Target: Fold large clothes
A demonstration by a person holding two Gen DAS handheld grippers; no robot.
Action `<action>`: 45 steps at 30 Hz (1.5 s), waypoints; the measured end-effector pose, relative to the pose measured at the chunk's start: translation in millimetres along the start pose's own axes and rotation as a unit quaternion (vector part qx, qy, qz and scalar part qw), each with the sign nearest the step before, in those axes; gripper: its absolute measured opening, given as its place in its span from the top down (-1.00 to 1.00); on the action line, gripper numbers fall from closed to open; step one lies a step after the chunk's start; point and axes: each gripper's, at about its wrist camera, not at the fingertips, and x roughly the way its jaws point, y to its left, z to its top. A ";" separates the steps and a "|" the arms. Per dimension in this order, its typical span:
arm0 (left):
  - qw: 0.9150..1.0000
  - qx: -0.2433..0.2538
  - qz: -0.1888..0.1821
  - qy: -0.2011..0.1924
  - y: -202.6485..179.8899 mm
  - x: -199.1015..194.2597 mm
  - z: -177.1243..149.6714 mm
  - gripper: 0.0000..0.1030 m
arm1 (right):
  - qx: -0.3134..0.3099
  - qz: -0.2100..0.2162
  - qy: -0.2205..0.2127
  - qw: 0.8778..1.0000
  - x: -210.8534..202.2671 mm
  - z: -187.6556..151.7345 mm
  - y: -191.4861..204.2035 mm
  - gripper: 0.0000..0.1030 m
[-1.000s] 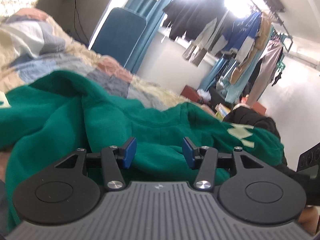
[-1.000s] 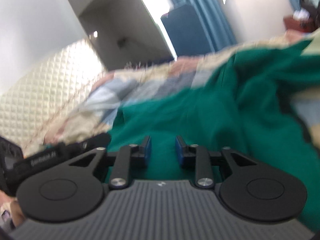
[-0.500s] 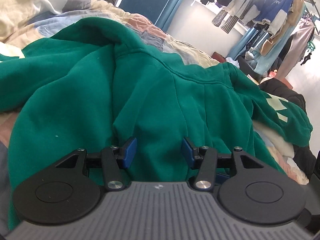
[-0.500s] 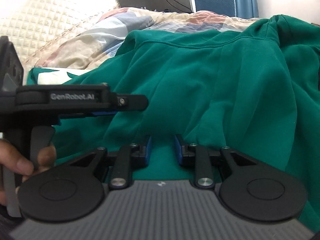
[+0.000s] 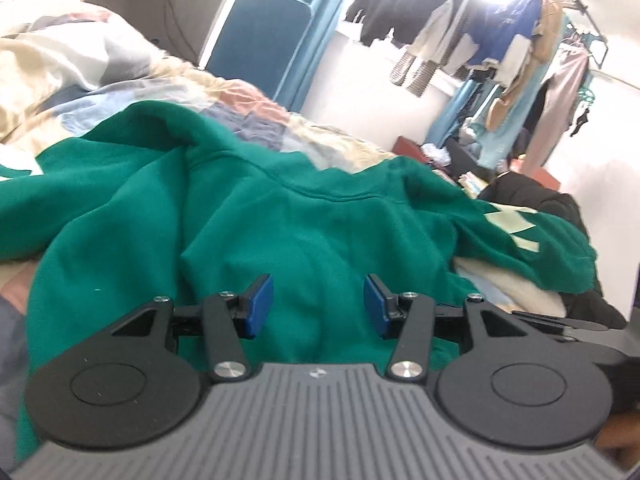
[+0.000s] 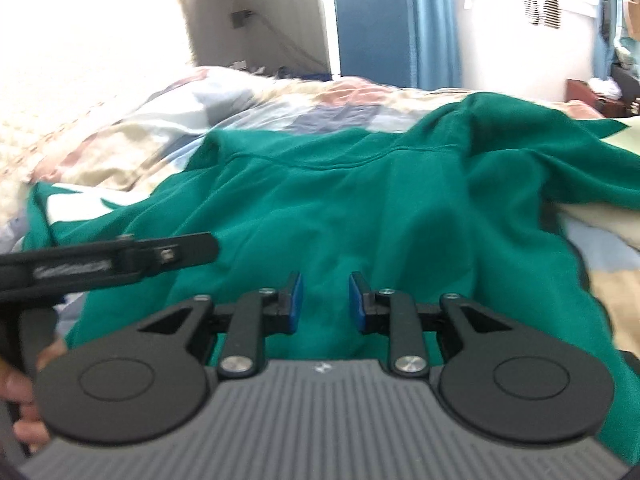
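Big green fleece sweatshirt (image 5: 328,240) lies rumpled across my bed's patchwork quilt (image 5: 100,80), neckline seam away from me. My left gripper (image 5: 319,306) hovers over its near hem, blue-padded fingers (image 5: 260,306) well apart, nothing between. My right gripper (image 6: 325,302) alongside, fingers narrowly apart, gripping nothing I can see. Hanging clothes (image 5: 500,40) crowd the far wall.

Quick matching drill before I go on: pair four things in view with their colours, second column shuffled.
Things:
1. sweatshirt
2. gripper pads
3. striped socks on the line
4. jacket beyond the sweatshirt's sleeve

Colours:
A. black
B. green
C. blue
D. grey and white

Pairs: 1-B, 2-C, 3-D, 4-A
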 end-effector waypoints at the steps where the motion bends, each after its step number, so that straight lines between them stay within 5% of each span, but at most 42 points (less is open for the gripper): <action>1: 1.000 0.000 -0.005 0.002 -1.5 0.4 -0.2 -0.08 | 0.005 -0.007 0.000 1.000 0.8 1.1 -3.4 0.42; 10: 0.999 0.019 -0.005 0.026 1.3 11.5 -0.4 -0.08 | 0.039 -0.020 0.005 0.999 19.2 8.2 -27.0 0.42; 29: 0.992 0.060 0.034 0.107 7.7 53.7 -21.0 -0.08 | 0.061 -0.013 0.093 0.994 54.3 -13.6 -29.7 0.45; 36: 0.995 0.037 0.027 0.087 10.2 47.3 -18.4 -0.09 | 0.072 -0.011 0.069 0.995 21.5 0.8 -41.8 0.42; 45: 0.998 0.010 0.019 0.050 11.2 31.4 -10.9 -0.09 | 0.084 -0.043 0.014 0.995 -18.0 41.9 -96.6 0.12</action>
